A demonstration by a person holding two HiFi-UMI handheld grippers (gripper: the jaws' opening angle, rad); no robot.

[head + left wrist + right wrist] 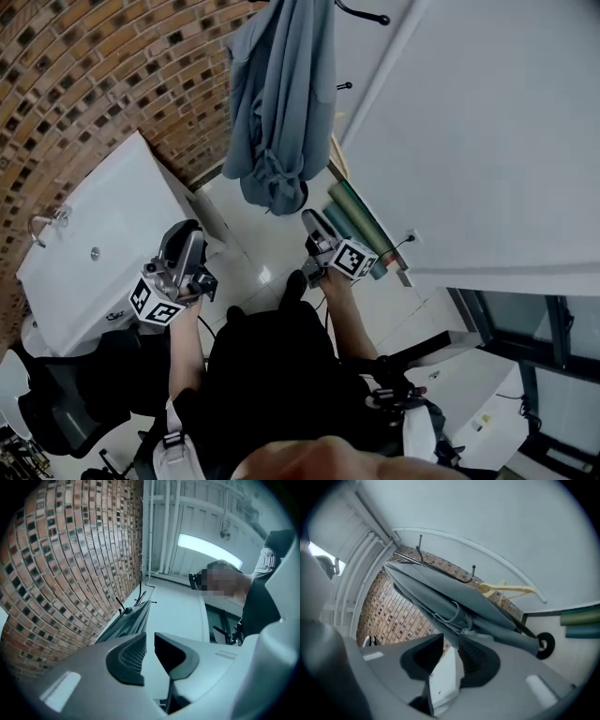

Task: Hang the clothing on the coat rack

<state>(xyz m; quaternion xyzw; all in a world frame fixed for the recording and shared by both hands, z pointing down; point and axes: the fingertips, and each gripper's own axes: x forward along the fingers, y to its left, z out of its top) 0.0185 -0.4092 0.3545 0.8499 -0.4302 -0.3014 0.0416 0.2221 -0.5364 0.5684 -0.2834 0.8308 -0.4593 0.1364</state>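
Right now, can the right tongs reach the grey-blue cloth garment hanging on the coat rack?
Probably yes: nothing stands between the empty right tongs and the grey-blue cloth garment, which hangs ahead.

No legible text, labels, brands or numbers. Left gripper (184,231), right gripper (313,220) carry only square coded markers (155,302).

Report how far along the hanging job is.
Done: the grey-blue garment hangs from the top of the coat rack, draped down it, with neither gripper on it.
In hand: nothing. The left gripper and the right gripper each have their jaws a little apart and empty, low near the person's body.
Left: no other clothing shows in these views, so the job looks complete.
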